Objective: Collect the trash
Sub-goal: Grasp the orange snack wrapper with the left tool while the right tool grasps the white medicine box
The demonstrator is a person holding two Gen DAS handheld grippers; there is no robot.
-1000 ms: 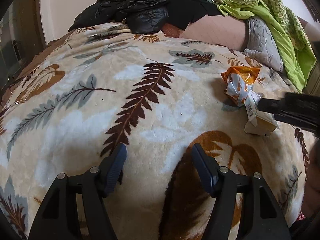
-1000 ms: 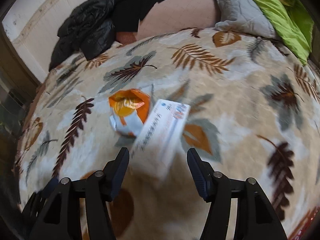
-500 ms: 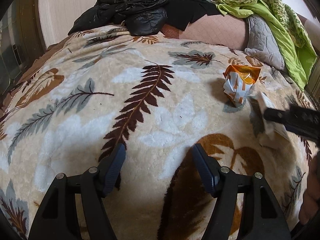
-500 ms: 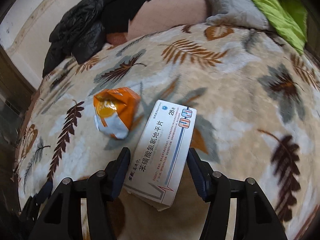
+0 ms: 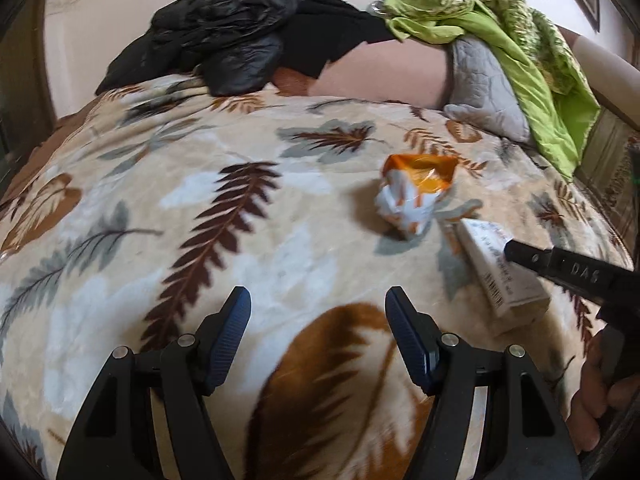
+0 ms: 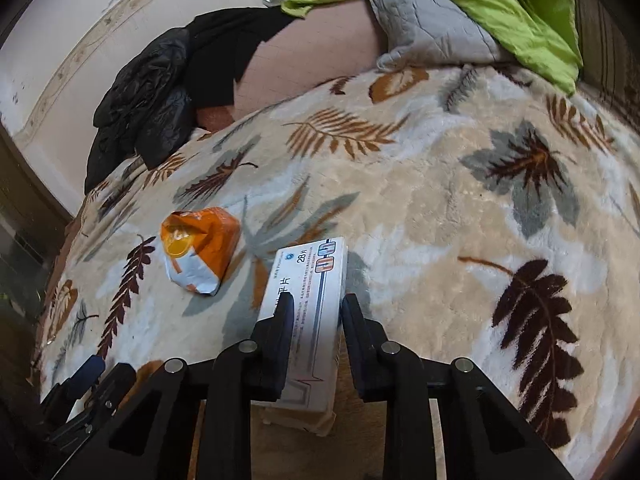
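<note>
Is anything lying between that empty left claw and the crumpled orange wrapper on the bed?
Nothing visible does. Between the left gripper, whose jaws stand open and empty, and the orange wrapper there is only bare leaf-patterned blanket. The white medicine box, clamped in the right gripper, sits off to the side.

I see a white medicine box (image 6: 308,300) with blue print lying flat mid-bed; just beside it, a crumpled orange-and-white snack wrapper (image 6: 200,254), open end toward the bed's far edge.
</note>
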